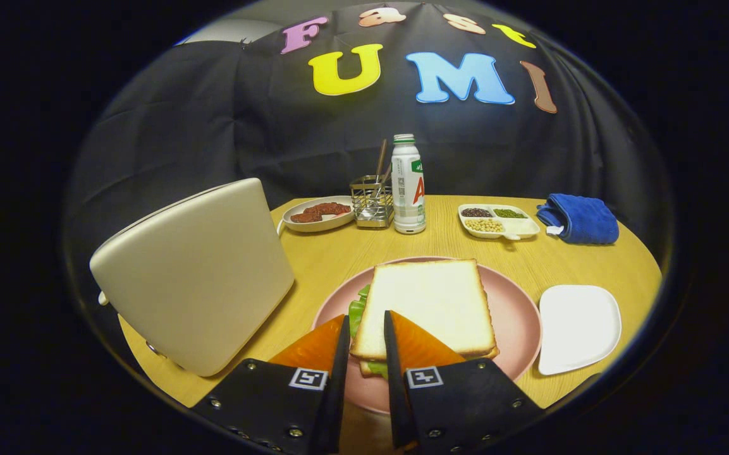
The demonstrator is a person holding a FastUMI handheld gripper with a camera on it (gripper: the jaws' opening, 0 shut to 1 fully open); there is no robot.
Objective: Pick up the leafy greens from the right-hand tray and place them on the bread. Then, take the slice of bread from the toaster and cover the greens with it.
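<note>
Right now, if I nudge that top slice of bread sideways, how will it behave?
The top slice of bread looks soft and light, so it would probably slide over the leafy greens rather than grip. It may dent under the hand-held gripper, whose fingers are narrowly apart over its near edge.

Pale white top slice of bread (430, 303) with a tan crust edge, bright green leafy greens (356, 311) peeking out at its 9 o'clock side, all on a round dusty-pink plate (516, 316). Honey-yellow wooden table (339, 253). Glossy cream toaster (196, 272). Plain white square tray (578, 327) at the plate's 3 o'clock. Royal-blue cloth (580, 218). White bottle (408, 186), green cap, red-and-green label. Gripper (364, 335) carries black-and-white square markers.
</note>
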